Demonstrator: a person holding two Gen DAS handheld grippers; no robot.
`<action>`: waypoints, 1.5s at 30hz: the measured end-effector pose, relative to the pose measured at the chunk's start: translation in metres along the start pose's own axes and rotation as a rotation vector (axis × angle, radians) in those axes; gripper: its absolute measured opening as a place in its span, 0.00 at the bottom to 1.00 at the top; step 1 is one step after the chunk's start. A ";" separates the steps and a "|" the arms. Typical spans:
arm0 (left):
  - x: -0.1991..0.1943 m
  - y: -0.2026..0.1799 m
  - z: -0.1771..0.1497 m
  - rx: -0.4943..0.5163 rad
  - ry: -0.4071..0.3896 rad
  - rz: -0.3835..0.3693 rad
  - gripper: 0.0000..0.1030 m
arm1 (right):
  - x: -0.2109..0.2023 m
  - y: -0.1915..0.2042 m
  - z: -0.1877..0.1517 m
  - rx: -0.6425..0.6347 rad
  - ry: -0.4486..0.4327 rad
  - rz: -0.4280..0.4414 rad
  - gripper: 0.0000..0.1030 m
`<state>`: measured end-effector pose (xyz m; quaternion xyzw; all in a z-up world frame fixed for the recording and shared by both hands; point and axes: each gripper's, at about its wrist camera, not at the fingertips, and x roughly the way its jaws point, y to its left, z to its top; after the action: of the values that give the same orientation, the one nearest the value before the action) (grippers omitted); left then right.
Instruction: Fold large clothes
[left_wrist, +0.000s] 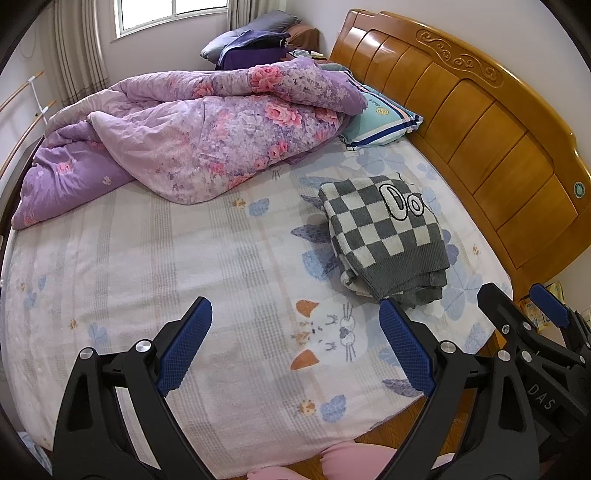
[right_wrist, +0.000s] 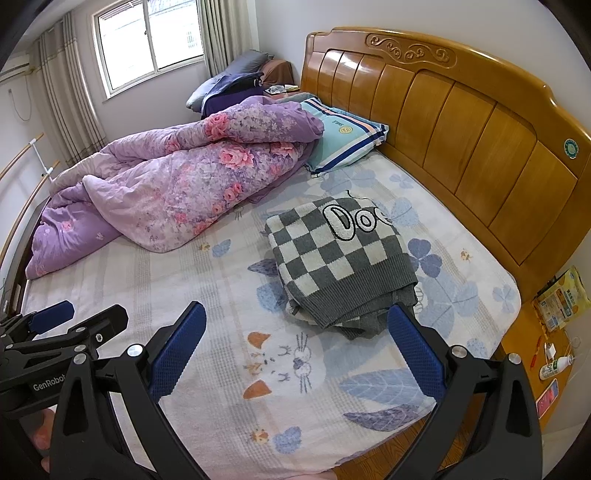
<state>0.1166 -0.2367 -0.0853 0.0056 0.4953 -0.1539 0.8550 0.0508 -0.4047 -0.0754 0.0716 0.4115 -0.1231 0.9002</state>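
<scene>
Fingers of the left gripper and right gripper stand wide apart, empty, above the bed, near the folded checkered sweater.

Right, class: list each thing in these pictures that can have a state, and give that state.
Checkered sweater: folded, lying on the bed.
Floral quilt: bunched up, unfolded.
Striped pillow: lying by the headboard, partly under the quilt.
Left gripper: open, empty.
Right gripper: open, empty.
</scene>
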 end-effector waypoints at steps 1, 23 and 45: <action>0.000 0.000 0.000 0.000 -0.001 0.000 0.90 | 0.000 0.000 0.000 0.001 0.000 0.001 0.92; 0.000 -0.002 0.002 0.002 0.004 0.000 0.90 | 0.004 -0.001 0.003 -0.008 0.004 0.002 0.93; 0.006 -0.004 -0.003 -0.002 0.031 -0.025 0.90 | 0.006 -0.004 0.000 -0.009 0.021 -0.007 0.93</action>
<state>0.1160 -0.2420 -0.0913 0.0011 0.5085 -0.1641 0.8453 0.0538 -0.4097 -0.0801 0.0672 0.4219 -0.1235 0.8957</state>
